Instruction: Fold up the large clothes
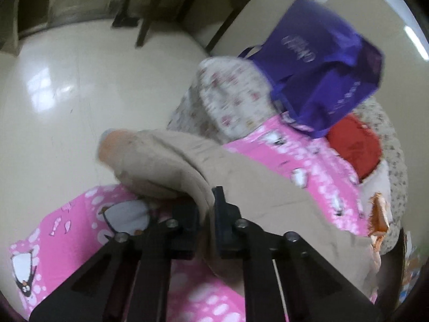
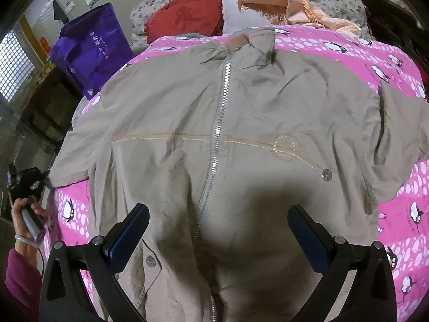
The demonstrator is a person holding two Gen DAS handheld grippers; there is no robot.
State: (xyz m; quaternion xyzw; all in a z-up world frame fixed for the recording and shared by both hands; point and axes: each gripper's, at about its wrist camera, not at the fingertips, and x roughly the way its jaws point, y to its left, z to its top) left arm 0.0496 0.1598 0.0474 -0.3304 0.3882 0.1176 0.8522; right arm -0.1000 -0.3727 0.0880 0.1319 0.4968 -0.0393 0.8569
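A large beige zip jacket (image 2: 268, 107) lies face up, zipper closed, spread over a pink penguin blanket (image 2: 402, 201) on a bed. My right gripper (image 2: 218, 210) hovers open over the jacket's lower front, astride the zipper, with nothing held. In the left wrist view my left gripper (image 1: 207, 209) is shut on a fold of the jacket (image 1: 241, 182) at its sleeve edge, with the cloth bunched between the fingers. The right wrist view shows this left gripper (image 2: 26, 179) in a person's hand at the jacket's left sleeve end, by the bed's edge.
A purple tote bag (image 2: 91, 51) stands at the bed's far left. A red heart pillow (image 2: 187, 16), a white pillow (image 2: 236, 5) and a peach cloth (image 2: 295, 8) lie at the head. Glossy pale floor (image 1: 80, 80) and dark furniture legs (image 1: 144, 26) lie beyond the bed's edge.
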